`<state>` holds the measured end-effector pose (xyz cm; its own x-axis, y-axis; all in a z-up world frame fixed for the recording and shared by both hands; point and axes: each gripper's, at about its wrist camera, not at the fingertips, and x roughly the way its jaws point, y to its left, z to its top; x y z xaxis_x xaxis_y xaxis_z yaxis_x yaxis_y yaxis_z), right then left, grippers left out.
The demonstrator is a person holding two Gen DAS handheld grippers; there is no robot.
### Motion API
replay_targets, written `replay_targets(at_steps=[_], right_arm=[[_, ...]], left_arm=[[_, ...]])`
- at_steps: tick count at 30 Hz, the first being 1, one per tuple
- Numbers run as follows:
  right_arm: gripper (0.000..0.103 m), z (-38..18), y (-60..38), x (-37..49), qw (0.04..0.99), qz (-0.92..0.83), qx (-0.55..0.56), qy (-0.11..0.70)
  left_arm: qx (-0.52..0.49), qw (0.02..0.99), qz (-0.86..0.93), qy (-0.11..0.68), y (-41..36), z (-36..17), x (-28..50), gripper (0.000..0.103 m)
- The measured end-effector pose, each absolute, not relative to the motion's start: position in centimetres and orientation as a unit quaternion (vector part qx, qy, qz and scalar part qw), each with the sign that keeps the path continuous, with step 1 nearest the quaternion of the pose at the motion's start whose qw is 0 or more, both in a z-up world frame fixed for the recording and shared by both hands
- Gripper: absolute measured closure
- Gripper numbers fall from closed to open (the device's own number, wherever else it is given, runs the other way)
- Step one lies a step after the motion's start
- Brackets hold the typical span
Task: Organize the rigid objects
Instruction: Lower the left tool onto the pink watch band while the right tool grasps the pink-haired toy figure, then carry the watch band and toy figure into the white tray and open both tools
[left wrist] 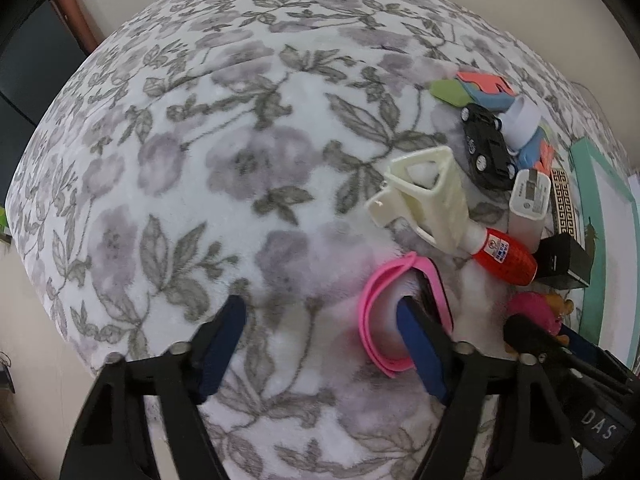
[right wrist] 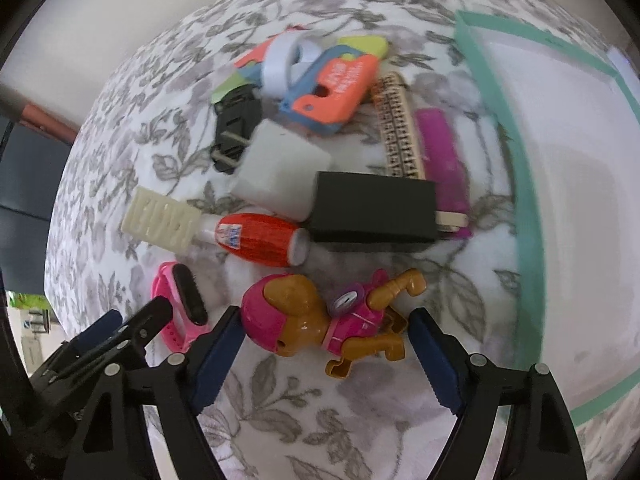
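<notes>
Straddling the pink-and-tan plastic toy dog (right wrist: pixel 320 320) on the floral blanket (right wrist: pixel 280 408), the right tongs (right wrist: pixel 324 354) gape wide, while the left tongs (left wrist: pixel 320 340), equally wide, flank the pink rubber wristband (left wrist: pixel 384 316).

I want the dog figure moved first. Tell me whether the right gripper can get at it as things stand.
Probably yes. The right gripper is open, its fingers on either side of the toy dog, nothing lying between. The pink wristband and red bottle lie clear of it.
</notes>
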<state>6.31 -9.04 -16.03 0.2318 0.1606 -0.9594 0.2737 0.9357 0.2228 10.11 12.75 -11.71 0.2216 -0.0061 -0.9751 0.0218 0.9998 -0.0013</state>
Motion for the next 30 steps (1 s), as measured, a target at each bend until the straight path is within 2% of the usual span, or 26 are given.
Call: replay_targets(at_steps=[1, 3, 8, 11, 13, 18, 24, 30], right_arm=[[0.018, -16.2, -9.5, 6.2, 0.764, -0.040, 0.174, 0.620], [0.018, -16.3, -10.5, 6.4, 0.761, -0.041, 0.178, 0.622], [0.018, -16.2, -11.9, 5.8, 0.758, -0.045, 0.183, 0.625], [0.018, -16.1, -12.5, 5.4, 0.755, -0.047, 0.184, 0.628], [0.018, -16.2, -13.0, 4.7, 0.754, -0.048, 0.185, 0.629], [0.018, -16.9, -12.0, 4.6, 0.752, -0.048, 0.180, 0.633], [0.018, -17.1, -11.7, 3.5, 0.751, -0.043, 0.182, 0.633], [0.018, -15.7, -12.2, 2.6, 0.755, -0.038, 0.190, 0.627]], left_arm=[[0.010, 0.780, -0.009, 0.626, 12.5, -12.0, 10.1, 0.045], [0.014, 0.776, -0.008, 0.630, 11.8, -12.5, 10.0, 0.052], [0.027, 0.781, -0.002, 0.624, 10.2, -12.7, 9.6, 0.060], [0.032, 0.782, 0.009, 0.622, 10.0, -12.7, 9.4, 0.069], [0.046, 0.783, 0.021, 0.620, 10.3, -12.2, 8.9, 0.081], [0.067, 0.788, 0.031, 0.611, 10.2, -12.2, 7.9, 0.082], [0.070, 0.789, 0.036, 0.610, 9.9, -12.5, 7.4, 0.091], [0.056, 0.785, 0.050, 0.614, 10.6, -11.3, 7.9, 0.092]])
